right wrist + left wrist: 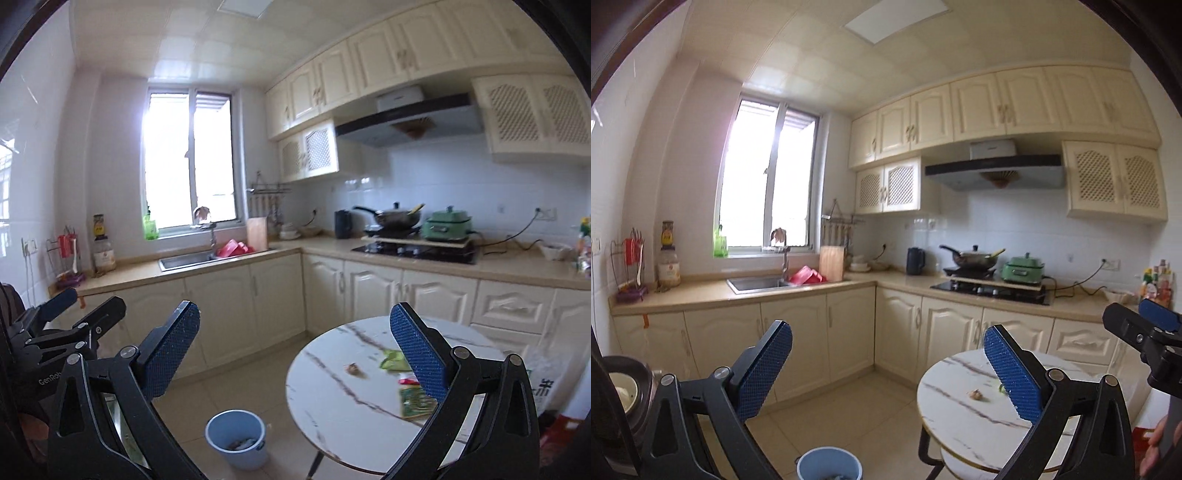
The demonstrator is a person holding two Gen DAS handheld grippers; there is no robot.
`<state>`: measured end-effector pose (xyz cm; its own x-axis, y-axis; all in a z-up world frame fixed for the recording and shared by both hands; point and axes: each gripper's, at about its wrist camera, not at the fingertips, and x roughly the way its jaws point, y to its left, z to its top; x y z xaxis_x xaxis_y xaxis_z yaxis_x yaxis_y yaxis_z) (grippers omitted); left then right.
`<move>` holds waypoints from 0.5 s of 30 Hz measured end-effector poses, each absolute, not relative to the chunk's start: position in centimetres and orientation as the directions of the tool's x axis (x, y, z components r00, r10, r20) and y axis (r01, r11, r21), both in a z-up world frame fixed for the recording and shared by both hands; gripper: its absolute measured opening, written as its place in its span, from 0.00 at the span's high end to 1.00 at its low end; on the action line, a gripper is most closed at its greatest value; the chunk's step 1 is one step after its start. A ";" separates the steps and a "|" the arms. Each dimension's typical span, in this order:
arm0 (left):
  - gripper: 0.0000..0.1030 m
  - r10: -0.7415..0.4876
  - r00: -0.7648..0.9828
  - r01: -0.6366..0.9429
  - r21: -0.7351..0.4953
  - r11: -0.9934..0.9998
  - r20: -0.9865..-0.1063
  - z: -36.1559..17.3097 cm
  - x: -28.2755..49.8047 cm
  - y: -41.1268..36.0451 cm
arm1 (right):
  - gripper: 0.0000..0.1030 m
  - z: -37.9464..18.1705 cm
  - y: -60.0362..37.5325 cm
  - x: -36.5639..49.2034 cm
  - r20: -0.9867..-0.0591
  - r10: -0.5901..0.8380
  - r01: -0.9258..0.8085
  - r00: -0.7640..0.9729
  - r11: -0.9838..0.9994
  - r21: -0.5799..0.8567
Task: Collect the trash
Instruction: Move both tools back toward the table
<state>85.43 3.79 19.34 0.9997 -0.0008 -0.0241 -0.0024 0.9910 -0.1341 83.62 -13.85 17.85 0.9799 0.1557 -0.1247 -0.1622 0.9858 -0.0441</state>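
Observation:
A round white marble table (332,406) stands at the lower right and also shows in the left wrist view (960,424). On it lie a small brown scrap (354,369), a green wrapper (393,360) and a green and red packet (413,397). The brown scrap also shows in the left wrist view (976,395). A blue bucket (236,441) with some trash inside stands on the floor left of the table; its rim also shows in the left wrist view (829,463). My left gripper (886,373) is open and empty. My right gripper (295,354) is open and empty. Both are held short of the table.
Cream cabinets and a beige counter (738,295) run along the back with a sink (757,283), a stove (993,290) with a wok and a green pot. The tiled floor (868,406) lies between the table and the cabinets. A white bag (546,373) stands right of the table.

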 end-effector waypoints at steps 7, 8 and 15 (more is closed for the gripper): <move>0.01 -0.038 0.997 0.046 -0.111 0.993 0.073 15.5 79.1 1.1 | 0.00 19.9 -16.6 79.2 -0.033 0.092 -0.093 0.995 0.995 -0.047; 0.01 -0.045 0.996 0.053 -0.107 0.993 0.077 14.3 77.2 1.1 | 0.00 20.0 -16.7 78.9 -0.025 0.082 -0.084 0.996 0.995 -0.049; 0.01 -0.077 0.996 0.081 -0.092 0.992 0.052 7.7 69.4 2.6 | 0.00 20.0 -19.0 78.6 -0.027 0.029 -0.030 0.999 0.999 -0.037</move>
